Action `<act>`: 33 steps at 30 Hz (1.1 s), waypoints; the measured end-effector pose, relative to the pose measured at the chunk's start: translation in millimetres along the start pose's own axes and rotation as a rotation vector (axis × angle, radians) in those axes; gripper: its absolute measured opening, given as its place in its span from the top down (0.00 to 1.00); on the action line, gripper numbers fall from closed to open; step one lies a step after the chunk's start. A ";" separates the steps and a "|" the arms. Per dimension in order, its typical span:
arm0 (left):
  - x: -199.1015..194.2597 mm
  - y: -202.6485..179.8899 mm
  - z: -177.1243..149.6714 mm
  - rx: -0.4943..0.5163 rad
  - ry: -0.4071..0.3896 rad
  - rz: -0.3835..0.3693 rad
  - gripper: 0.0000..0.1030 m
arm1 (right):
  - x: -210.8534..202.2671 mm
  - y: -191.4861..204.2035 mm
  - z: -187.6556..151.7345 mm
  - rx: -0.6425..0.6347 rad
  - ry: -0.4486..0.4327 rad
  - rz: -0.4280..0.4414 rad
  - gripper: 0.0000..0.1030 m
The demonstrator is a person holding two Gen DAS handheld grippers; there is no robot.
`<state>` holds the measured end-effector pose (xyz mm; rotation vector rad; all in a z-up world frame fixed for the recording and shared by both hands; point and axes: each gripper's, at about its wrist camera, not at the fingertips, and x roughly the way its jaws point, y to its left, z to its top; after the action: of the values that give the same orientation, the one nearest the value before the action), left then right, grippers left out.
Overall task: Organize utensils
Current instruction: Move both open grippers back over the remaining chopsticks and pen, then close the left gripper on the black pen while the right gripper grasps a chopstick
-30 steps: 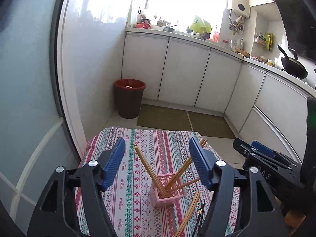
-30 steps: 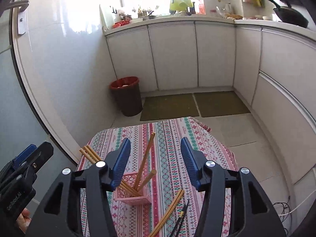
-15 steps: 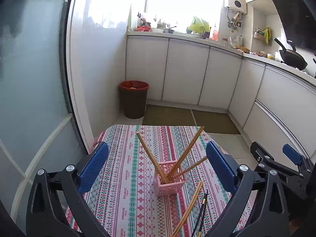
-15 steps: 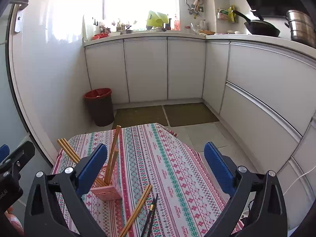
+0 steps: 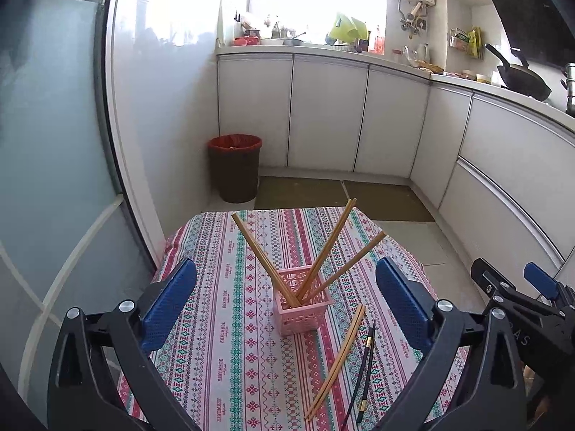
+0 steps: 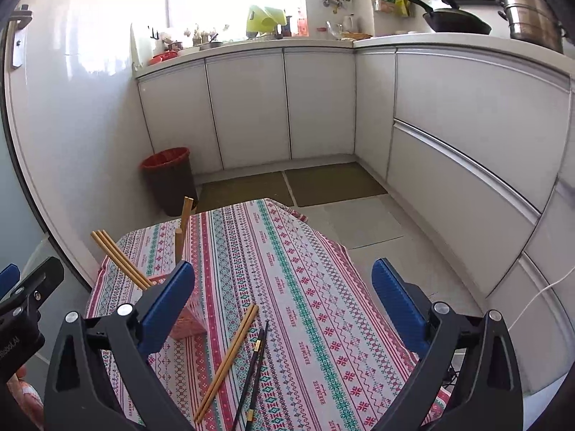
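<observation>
Both the left tongs (image 5: 285, 298) and the right tongs (image 6: 282, 300) gape fully wide and hold nothing above the cloth-covered counter (image 5: 222, 323). The pink basket (image 5: 302, 300), with wooden chopsticks (image 5: 264, 258) leaning out of it, stands between the left tongs' fingers. A loose wooden pair (image 6: 228, 361) and a black pair (image 6: 253, 362) lie flat between the right tongs' fingers, just beside the basket.

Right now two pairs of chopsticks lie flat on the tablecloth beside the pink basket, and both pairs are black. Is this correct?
Not quite. Only one pair is black; the other pair is light wood. Both lie flat on the tablecloth beside the pink basket, as the left wrist view shows.
</observation>
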<state>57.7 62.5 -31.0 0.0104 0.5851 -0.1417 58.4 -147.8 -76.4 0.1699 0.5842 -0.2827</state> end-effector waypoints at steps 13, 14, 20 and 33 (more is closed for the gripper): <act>79.0 -49.6 -44.6 0.095 0.403 -0.215 0.07 | 65.3 -87.2 -70.8 0.124 0.291 -0.064 0.07; 89.4 -55.6 -50.3 0.096 0.451 -0.239 0.07 | 73.4 -97.5 -78.7 0.141 0.317 -0.073 0.07; 134.5 -94.6 -73.3 0.117 0.606 -0.307 0.07 | 99.1 -136.5 -100.7 0.284 0.412 0.004 0.07; 212.3 -154.1 -92.3 0.247 0.784 -0.298 0.68 | 132.8 -189.9 -126.3 0.636 0.554 0.132 0.07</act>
<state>161.0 -113.1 -220.3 0.2270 1.3491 -0.5111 40.0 -326.2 -270.0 0.9188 1.0129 -0.2862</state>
